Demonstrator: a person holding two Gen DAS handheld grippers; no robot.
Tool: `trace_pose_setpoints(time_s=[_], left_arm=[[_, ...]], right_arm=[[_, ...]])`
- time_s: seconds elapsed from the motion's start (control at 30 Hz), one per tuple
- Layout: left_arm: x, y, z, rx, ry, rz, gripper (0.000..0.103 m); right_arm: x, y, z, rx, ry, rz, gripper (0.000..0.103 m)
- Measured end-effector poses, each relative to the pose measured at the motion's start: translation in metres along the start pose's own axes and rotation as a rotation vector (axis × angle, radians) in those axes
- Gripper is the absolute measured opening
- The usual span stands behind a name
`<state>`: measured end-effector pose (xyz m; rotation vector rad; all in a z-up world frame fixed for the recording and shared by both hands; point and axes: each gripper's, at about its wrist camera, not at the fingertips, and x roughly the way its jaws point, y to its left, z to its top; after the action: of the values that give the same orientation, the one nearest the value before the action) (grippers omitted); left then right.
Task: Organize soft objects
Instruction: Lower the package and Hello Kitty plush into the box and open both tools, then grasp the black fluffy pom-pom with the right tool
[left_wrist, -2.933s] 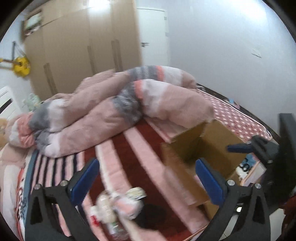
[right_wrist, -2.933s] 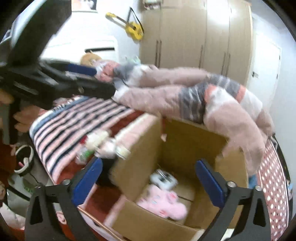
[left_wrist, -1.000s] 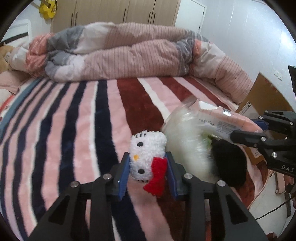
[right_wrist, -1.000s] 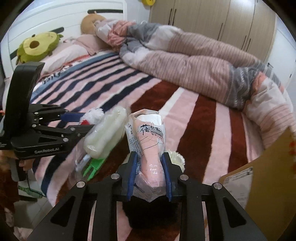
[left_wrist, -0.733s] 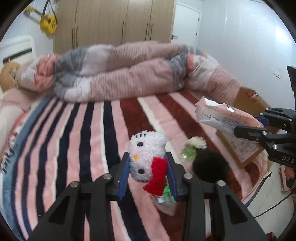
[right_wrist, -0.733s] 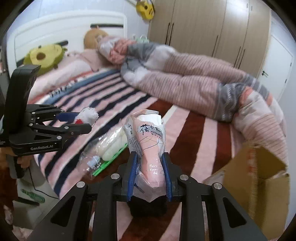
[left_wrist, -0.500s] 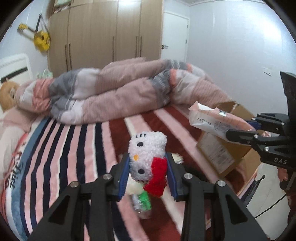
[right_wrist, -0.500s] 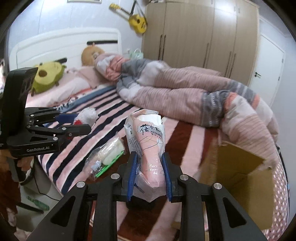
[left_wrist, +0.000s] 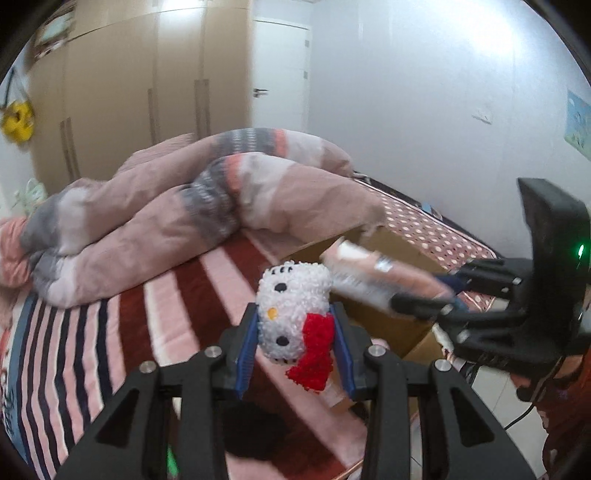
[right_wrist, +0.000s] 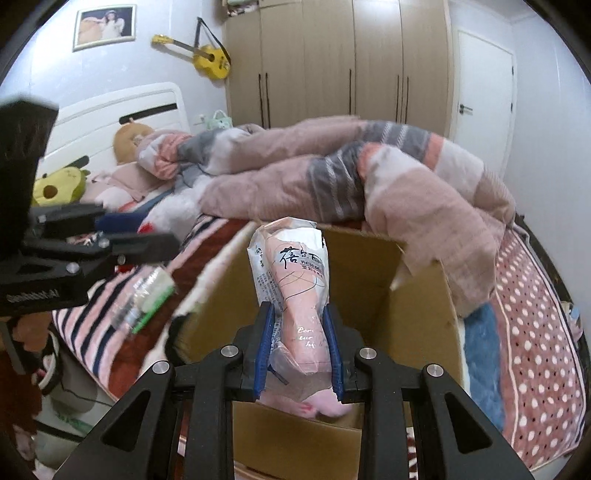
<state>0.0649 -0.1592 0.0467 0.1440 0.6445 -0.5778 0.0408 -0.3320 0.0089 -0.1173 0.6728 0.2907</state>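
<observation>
Both grippers have swung from the striped bed toward the cardboard box (right_wrist: 417, 295). The right gripper (right_wrist: 298, 345), angled down over its opening, is clamped on the pink wrapped packet (right_wrist: 299, 295); the left gripper (left_wrist: 295, 343), beside the box, pinches the white plush toy (left_wrist: 291, 310). Best to centre each item above the opening before letting go.

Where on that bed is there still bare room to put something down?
The widest free patch is the striped blanket between the rumpled pink-and-grey duvet and the bed's near edge. The polka-dot sheet right of the open cardboard box is also bare. It is crowded around the clear plastic packet by the box's left side.
</observation>
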Motion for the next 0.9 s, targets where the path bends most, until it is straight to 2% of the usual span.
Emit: trace_pose_setpoints(time_s=[0.17, 0.27, 0.6, 0.73, 0.9], left_arm=[[0.037, -0.037, 0.024, 0.056, 0.063, -0.03, 0.035], [0.053, -0.046, 0.031, 0.076, 0.087, -0.029, 0.035], [0.081, -0.045, 0.037, 0.073, 0.122, -0.012, 0.036], [0.082, -0.042, 0.035, 0.058, 0.12, -0.012, 0.064], [0.066, -0.039, 0.035, 0.064, 0.081, 0.003, 0.086]], right_arm=[[0.023, -0.023, -0.01, 0.023, 0.037, 0.022, 0.026], [0.038, -0.028, -0.013, 0.018, 0.055, 0.033, 0.027], [0.055, -0.034, -0.017, 0.001, 0.091, 0.048, 0.037], [0.051, -0.031, -0.015, -0.007, 0.085, 0.055, 0.046], [0.043, -0.023, -0.015, -0.017, 0.081, 0.051, 0.048]])
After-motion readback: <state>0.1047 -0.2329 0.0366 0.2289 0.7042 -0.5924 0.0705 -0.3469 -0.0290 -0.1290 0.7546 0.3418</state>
